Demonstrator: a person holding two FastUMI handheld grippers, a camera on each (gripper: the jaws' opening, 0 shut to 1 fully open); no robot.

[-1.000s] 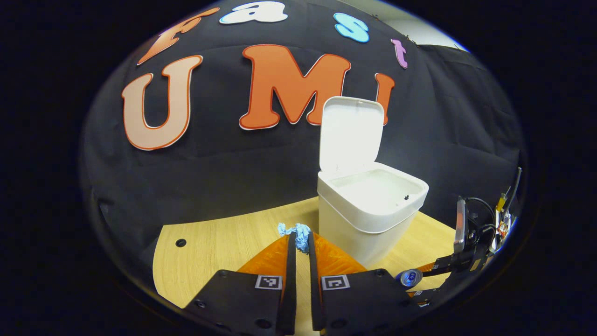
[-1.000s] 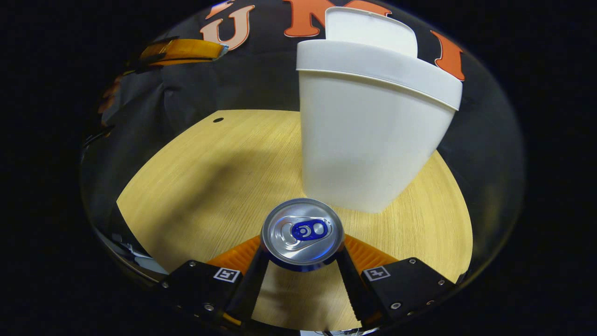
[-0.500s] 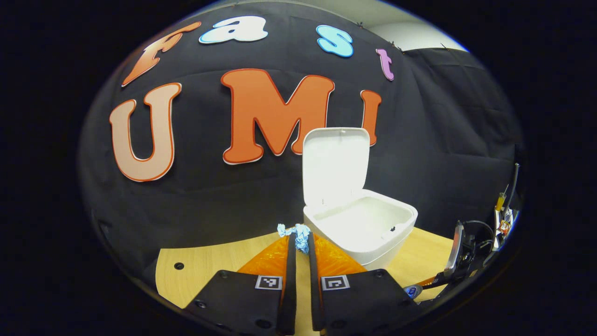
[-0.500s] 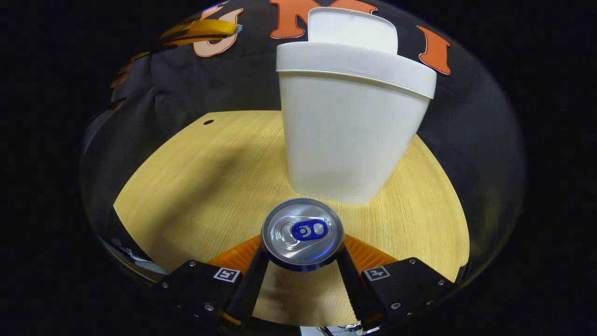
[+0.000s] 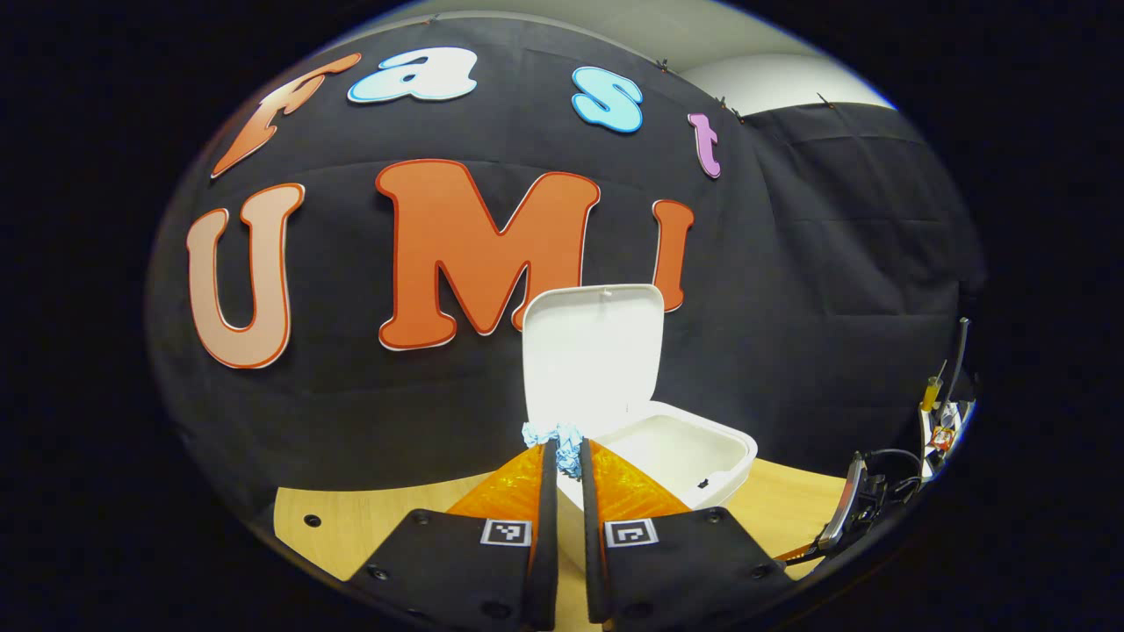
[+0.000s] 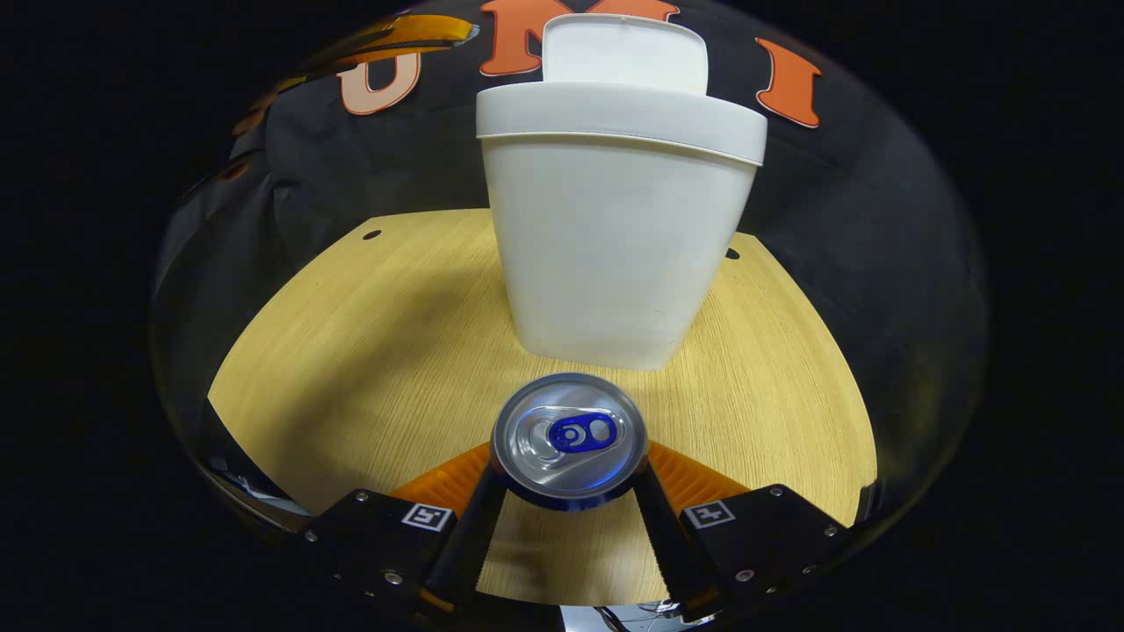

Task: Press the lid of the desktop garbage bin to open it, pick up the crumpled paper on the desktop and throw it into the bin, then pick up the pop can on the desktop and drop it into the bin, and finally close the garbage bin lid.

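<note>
Tabletop [image 6: 369, 351] carried the white bin [image 6: 615, 237], sitting far-centre in the right gripper view, lid [image 5: 593, 351] standing upright, so the opening step was done. Over the last second your left tool [image 5: 563, 456] rose: in the left gripper view the bin dropped lower and more of its open mouth showed just past the tips. That tool stayed clamped on the crumpled paper [image 5: 555, 436], a blue wad pinched at the fingertips, now held about level with the bin's near-left rim. Likely you were carrying it over for the drop; the paper wasn't clearly above the opening yet, so a release here could miss.

Your right tool [image 6: 569, 456] stayed clamped on the pop can [image 6: 569, 432], upright, top facing the camera, near side of the bin. The bin shifted toward centre in the right gripper view, so that hand swung a bit. Cannot tell if the can was lifted off the tabletop. Can drop and lid closing still pending.
</note>
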